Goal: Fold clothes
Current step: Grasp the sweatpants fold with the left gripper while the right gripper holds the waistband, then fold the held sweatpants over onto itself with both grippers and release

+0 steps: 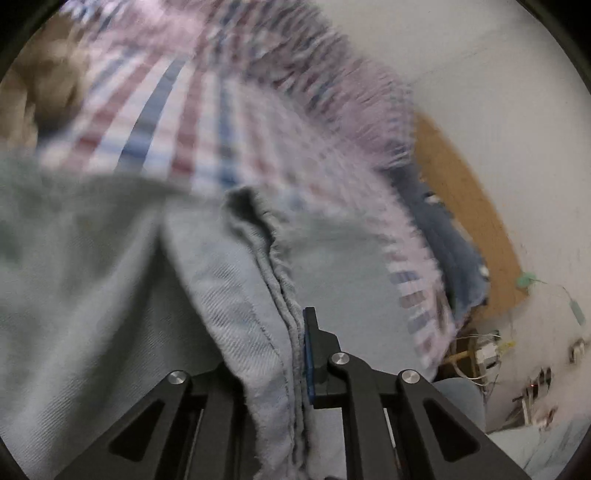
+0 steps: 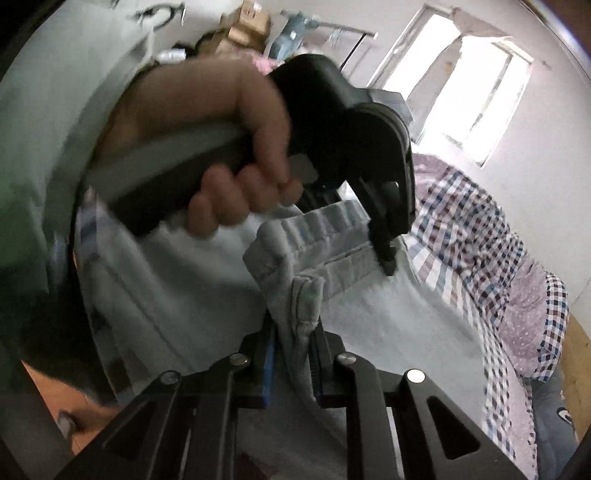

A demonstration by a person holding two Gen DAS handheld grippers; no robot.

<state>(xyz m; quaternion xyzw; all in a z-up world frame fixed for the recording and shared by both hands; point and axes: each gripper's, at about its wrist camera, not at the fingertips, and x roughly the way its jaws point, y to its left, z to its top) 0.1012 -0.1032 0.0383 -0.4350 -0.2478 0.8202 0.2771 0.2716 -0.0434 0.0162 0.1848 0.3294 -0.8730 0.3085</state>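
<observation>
Over a bed (image 2: 491, 236) with a checked cover, we hold the pale blue trousers (image 2: 369, 314) up off it so they hang straight. Our right gripper (image 2: 295, 343) pinches a bunched corner and our left gripper (image 1: 295, 354) clamps the seamed edge, the waistband stretched between them for folding

From my remote seat I see a bed covered by a checked sheet (image 2: 480, 236) in red, blue and white, with a purple dotted quilt (image 2: 524, 317) bunched at its right edge. A bright window (image 2: 476, 88) sits in the white wall (image 2: 546, 206) behind it, cardboard boxes (image 2: 247, 22) are stacked at the top, and a strip of wooden floor (image 2: 578, 350) shows far right. In the left view, blurred cables and plugs (image 1: 491, 350) lie by a wooden board (image 1: 461, 192) against the wall.
</observation>
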